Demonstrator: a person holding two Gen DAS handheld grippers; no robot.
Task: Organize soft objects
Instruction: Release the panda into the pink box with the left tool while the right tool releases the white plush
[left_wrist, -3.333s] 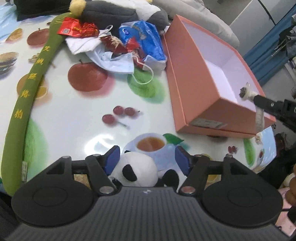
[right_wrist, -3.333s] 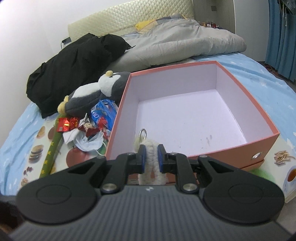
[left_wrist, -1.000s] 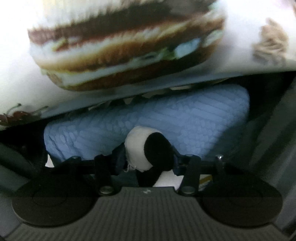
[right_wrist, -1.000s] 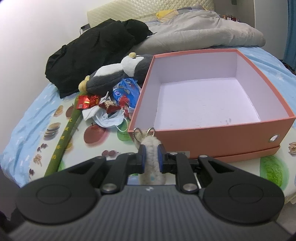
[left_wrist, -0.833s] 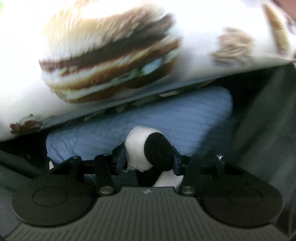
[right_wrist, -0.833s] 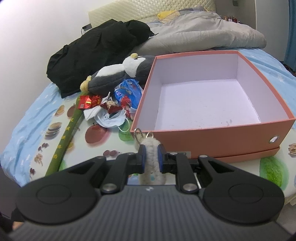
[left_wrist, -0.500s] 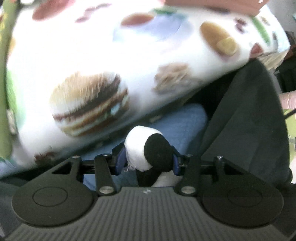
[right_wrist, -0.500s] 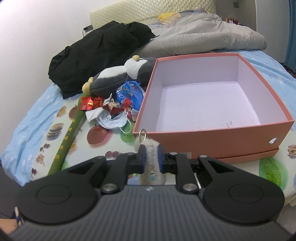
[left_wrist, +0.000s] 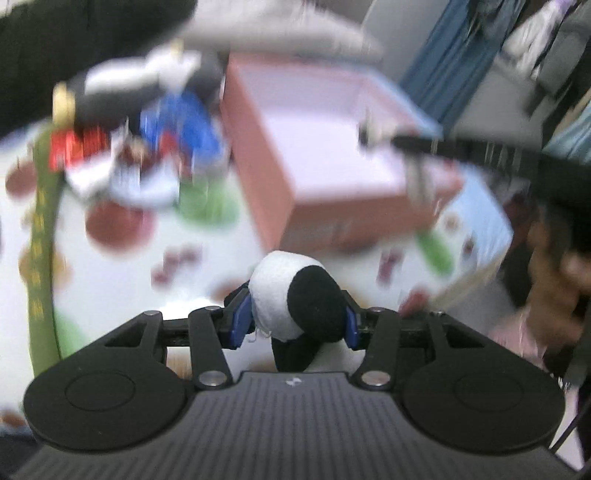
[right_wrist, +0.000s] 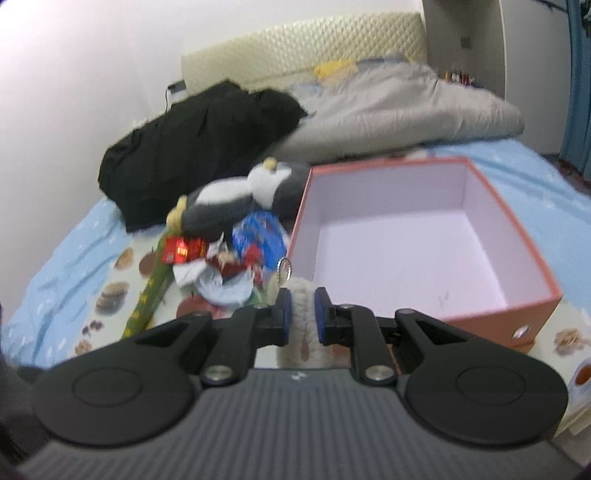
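Note:
My left gripper is shut on a small black-and-white panda plush and holds it above the printed cloth in front of the open pink box. My right gripper is shut on a cream fluffy keychain plush with a metal ring, held just left of the pink box's near corner. The box is empty inside. In the left wrist view the right gripper reaches in over the box from the right. A grey-and-white penguin plush lies left of the box.
A heap of face masks, red wrappers and a blue packet lies by the penguin. A long green padded strip runs along the left. A black jacket and a grey duvet lie behind.
My left gripper swung up from below the cloth's edge with the panda and now faces the box. My right gripper moved forward and left a little, still holding the keychain plush.

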